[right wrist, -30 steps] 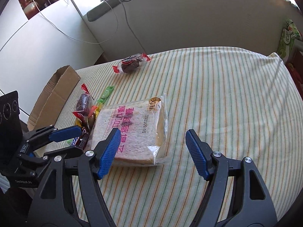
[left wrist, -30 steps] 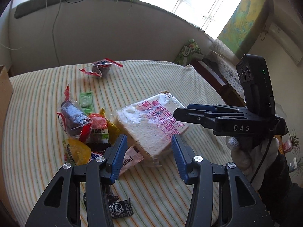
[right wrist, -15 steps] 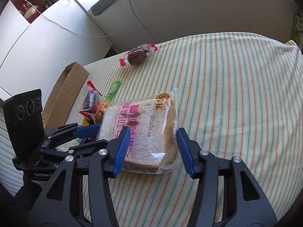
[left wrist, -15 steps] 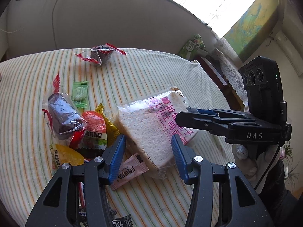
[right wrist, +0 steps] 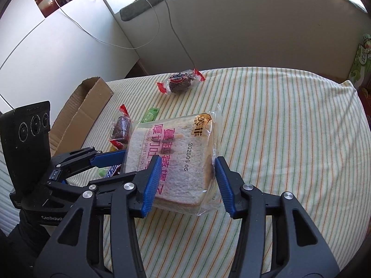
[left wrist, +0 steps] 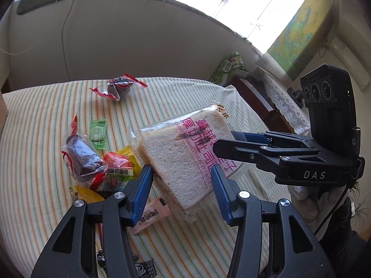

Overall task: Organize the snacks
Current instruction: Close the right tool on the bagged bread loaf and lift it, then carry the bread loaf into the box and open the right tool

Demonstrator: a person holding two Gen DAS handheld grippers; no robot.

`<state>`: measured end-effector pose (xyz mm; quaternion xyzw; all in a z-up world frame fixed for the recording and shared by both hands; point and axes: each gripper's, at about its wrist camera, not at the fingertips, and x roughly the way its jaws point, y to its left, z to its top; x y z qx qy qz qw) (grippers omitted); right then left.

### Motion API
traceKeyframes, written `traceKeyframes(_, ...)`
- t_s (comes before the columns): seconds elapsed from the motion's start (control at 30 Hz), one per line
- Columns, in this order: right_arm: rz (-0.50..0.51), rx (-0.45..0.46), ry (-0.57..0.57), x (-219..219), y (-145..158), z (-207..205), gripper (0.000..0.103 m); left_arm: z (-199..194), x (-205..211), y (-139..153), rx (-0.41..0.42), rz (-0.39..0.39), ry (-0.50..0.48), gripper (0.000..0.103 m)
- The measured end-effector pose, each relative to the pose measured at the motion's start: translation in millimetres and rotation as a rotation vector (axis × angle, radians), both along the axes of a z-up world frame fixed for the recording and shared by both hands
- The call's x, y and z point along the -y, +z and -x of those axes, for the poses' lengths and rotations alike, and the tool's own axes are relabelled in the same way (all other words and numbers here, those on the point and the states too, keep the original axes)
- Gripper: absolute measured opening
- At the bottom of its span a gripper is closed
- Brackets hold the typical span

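A clear bag of sliced toast [left wrist: 185,153] with pink print is held between both grippers, lifted and tilted above the striped table; it also shows in the right wrist view [right wrist: 178,162]. My left gripper [left wrist: 180,185] is shut on its near corner. My right gripper [right wrist: 186,180] is shut on its other end and shows in the left wrist view [left wrist: 231,143]. Small snack packets [left wrist: 116,166] lie in a pile left of the toast. A dark cake in a red-edged wrapper [left wrist: 119,88] lies alone farther back.
An open cardboard box [right wrist: 85,111] stands at the table's left edge. A green candy [left wrist: 98,134] and a pink sachet [left wrist: 150,217] lie near the pile. The striped tablecloth [right wrist: 289,139] stretches to the right. A wall rises behind the table.
Both grippers have closed in on the toast bag from opposite ends. The bag has risen off the table and now tilts.
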<state>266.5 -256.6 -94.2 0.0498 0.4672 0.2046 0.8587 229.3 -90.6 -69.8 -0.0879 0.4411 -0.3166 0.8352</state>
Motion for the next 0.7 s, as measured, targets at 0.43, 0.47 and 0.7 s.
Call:
traceKeyframes(0.43,-0.007,0.065,0.057,-43.3,31.6,2.4,0.05,15.7,-39.0,42.8,0.145,0.009,0.101,0.05)
traceKeyframes(0.47,-0.006,0.072,0.064,-47.9,34.3,2.5,0.05,16.2,-43.7,44.3,0.152,0.01,0.112,0.05)
traceKeyframes(0.7,-0.008,0.11,0.128,-90.1,50.8,-2.2,0.05,24.7,-80.6,58.3,0.219,0.008,0.209,0.05)
